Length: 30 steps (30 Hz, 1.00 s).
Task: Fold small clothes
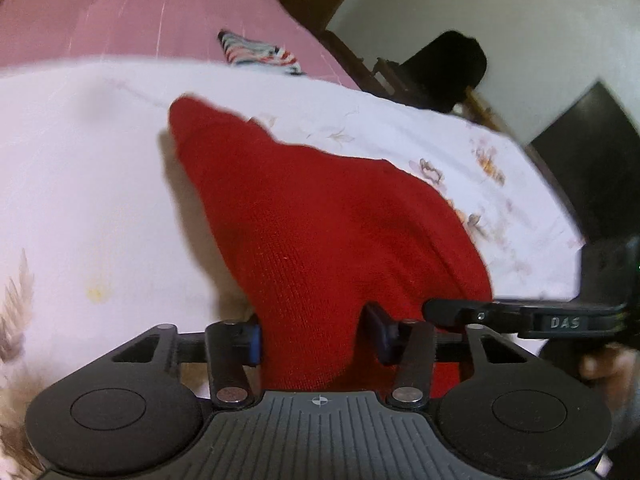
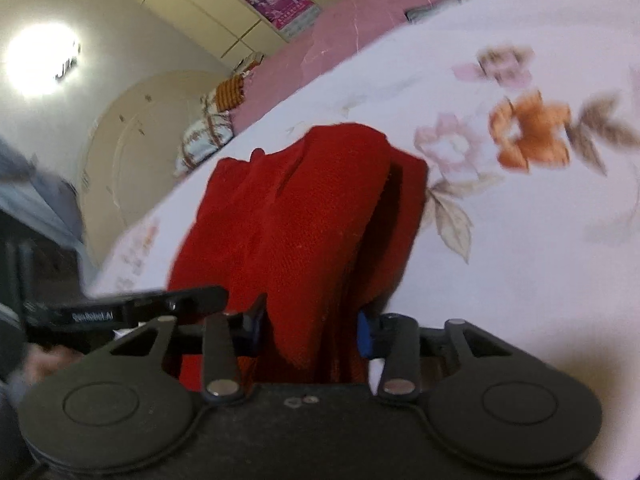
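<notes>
In the left wrist view, one red knit garment (image 1: 320,220) is pinched by the left gripper (image 1: 316,336) over a white floral sheet (image 1: 80,200); a pink bedcover (image 1: 140,16) and one striped cloth (image 1: 260,52) are seen beyond. In the right wrist view, the same garment (image 2: 304,208) is clamped by the right gripper (image 2: 312,332); cream wardrobe doors (image 2: 192,8) are seen behind.

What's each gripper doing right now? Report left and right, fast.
Left gripper: closed on the red knit garment, cloth pinched between its fingers.
Right gripper: closed on the same red knit garment.
</notes>
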{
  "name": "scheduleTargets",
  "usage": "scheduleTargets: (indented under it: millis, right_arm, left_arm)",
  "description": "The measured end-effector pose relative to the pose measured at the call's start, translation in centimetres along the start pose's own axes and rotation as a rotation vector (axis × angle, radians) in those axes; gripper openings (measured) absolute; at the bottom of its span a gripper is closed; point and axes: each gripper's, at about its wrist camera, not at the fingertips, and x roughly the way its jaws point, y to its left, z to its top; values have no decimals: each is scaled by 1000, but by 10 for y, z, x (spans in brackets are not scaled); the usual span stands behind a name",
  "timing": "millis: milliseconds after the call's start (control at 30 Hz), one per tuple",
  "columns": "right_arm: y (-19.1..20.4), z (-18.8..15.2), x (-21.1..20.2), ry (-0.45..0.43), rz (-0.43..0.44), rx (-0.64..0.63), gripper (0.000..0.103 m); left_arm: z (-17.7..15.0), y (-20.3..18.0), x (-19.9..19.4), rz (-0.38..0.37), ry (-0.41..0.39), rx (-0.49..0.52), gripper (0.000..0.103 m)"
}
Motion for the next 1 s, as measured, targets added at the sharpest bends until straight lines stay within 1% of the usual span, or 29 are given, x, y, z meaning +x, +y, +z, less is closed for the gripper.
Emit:
scheduleTargets:
  millis: [67, 167, 300, 400, 533, 667, 767, 900, 1000]
  right_arm:
    - [12, -4, -1, -18, -52, -45, 37]
    - [30, -10, -4, -42, -116, -104, 35]
    - [54, -15, -10, -65, -159, -151, 34]
    - [71, -16, -17, -72, -140, -181, 34]
    - [104, -17, -21, -70, -95, -235, 34]
    - [145, -26, -7, -49, -34, -275, 34]
    - [174, -40, 11, -4, 8, -311, 34]
    - [201, -65, 42, 72, 42, -334, 34]
    - [204, -74, 63, 127, 29, -333, 34]
  left_arm:
    - [1, -25, -5, 86, -17, 130, 40]
    - [3, -50, -11, 171, -25, 250, 37]
    - [7, -57, -27, 192, -38, 282, 35]
    - [7, -56, -50, 220, -63, 296, 35]
    - [5, -37, -92, 273, -86, 296, 35]
    - [-8, 0, -134, 354, -80, 266, 35]
    - [-26, 30, -157, 408, -57, 226, 35]
    - [-53, 66, -172, 457, -7, 170, 35]
    - [-73, 88, -162, 474, 39, 120, 35]
